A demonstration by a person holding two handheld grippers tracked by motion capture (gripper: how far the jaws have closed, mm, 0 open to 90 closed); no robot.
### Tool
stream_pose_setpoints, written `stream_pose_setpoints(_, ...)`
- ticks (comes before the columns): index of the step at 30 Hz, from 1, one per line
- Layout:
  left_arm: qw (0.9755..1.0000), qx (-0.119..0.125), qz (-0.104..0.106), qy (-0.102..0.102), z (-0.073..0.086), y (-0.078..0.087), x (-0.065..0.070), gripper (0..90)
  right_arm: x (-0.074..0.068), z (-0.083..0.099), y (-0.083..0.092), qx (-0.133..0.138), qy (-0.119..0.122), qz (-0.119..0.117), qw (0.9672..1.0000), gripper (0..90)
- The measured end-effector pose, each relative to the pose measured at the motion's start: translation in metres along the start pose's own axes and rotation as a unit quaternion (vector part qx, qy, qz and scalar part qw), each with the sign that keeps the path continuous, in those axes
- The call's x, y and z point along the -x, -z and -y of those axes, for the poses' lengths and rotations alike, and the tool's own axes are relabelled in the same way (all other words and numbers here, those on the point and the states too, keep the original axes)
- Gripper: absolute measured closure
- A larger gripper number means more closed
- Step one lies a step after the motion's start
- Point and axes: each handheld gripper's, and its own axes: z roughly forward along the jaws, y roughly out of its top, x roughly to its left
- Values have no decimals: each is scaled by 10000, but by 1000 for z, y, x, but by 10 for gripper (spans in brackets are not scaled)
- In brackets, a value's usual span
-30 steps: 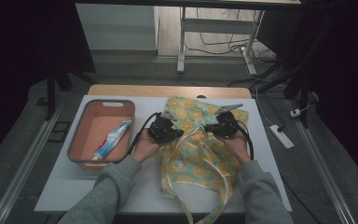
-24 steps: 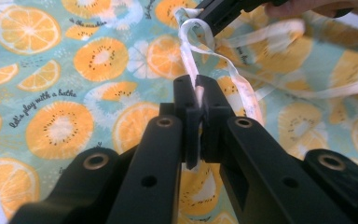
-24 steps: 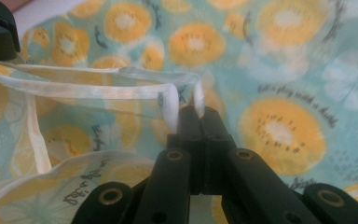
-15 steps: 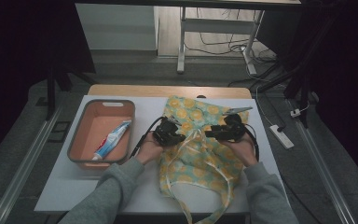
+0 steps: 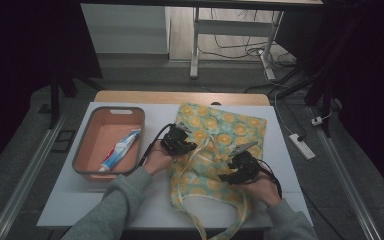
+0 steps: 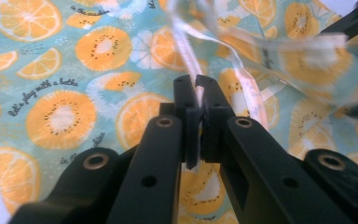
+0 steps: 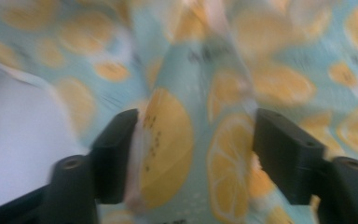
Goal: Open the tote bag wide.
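A teal cloth bag [image 5: 225, 137] printed with orange slices lies flat on the white table [image 5: 80, 200]. Its pale strap [image 6: 186, 37] runs up between the jaws of my left gripper [image 5: 192, 146], which is shut on it at the bag's left side [image 6: 196, 84]. My right gripper [image 5: 226, 176] hovers over the bag's lower right part. Its jaws have just been opening and now stand wide apart [image 7: 196, 135]. The blurred bag fabric [image 7: 279, 84] lies under and between them, with no pad pressing on it. A second loop of strap [image 5: 220, 225] hangs toward the table's near edge.
A salmon tray [image 5: 87, 142] at the left holds a toothpaste tube [image 5: 120, 150]. A wooden strip [image 5: 180, 97] borders the table's far edge. A white power strip [image 5: 302, 146] lies on the floor to the right.
My right gripper has opened, let go of the bag's upper right part and moved down the bag toward the person. The left gripper has stayed put, shut on the strap.
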Motion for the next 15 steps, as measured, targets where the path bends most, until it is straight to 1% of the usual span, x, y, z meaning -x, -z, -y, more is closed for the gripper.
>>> stream_pose_setpoints(1, 10000, 21, 10, 29, 0, 1, -1, 864, 0, 0, 0, 0, 0, 0, 10000, 434)
stream_pose_setpoints(3, 10000, 56, 19, 63, 1, 4, -3, 864, 4, 1, -1, 5, -2, 60, 10000, 514)
stream_pose_setpoints(4, 9999, 82, 18, 76, 1, 5, -4, 864, 5, 1, -1, 11, 11, 153, 9999, 567)
stream_pose_setpoints(5, 9999, 108, 12, 89, 1, 7, -6, 864, 6, 1, -2, -16, 15, 218, 9998, 631)
stream_pose_setpoints(6, 9998, 137, 17, 114, 1, 9, -7, 865, 7, 1, -2, -77, -1, 191, 9998, 697)
stream_pose_setpoints(7, 9998, 165, 28, 143, 1, 10, -8, 864, 9, 3, -3, -120, -19, 167, 9998, 847)
stream_pose_setpoints(8, 9997, 170, 39, 144, 1, 11, -8, 864, 9, 3, -3, -120, -19, 167, 9998, 847)
stream_pose_setpoints(9, 9997, 190, 25, 147, 1, 12, -9, 865, 10, 3, -3, -96, -23, 140, 9999, 882)
stream_pose_setpoints(10, 9996, 224, 11, 169, 1, 14, -9, 865, 10, 2, 0, 2, -20, 100, 9999, 889)
stream_pose_setpoints(11, 9995, 252, -1, 169, 1, 15, -10, 864, 10, -2, 7, 173, 12, 157, 9997, 892)
stream_pose_setpoints(12, 9994, 285, -17, 178, 1, 17, -10, 864, 10, -2, 7, 173, 12, 157, 9997, 892)
stream_pose_setpoints(14, 9990, 386, -2, 223, -1, 22, -12, 864, 12, -8, 19, 507, 15, 168, 9986, 893)
stream_pose_setpoints(15, 9987, 447, 21, 238, -2, 25, -13, 864, 14, -11, 26, 673, -36, 180, 9976, 893)
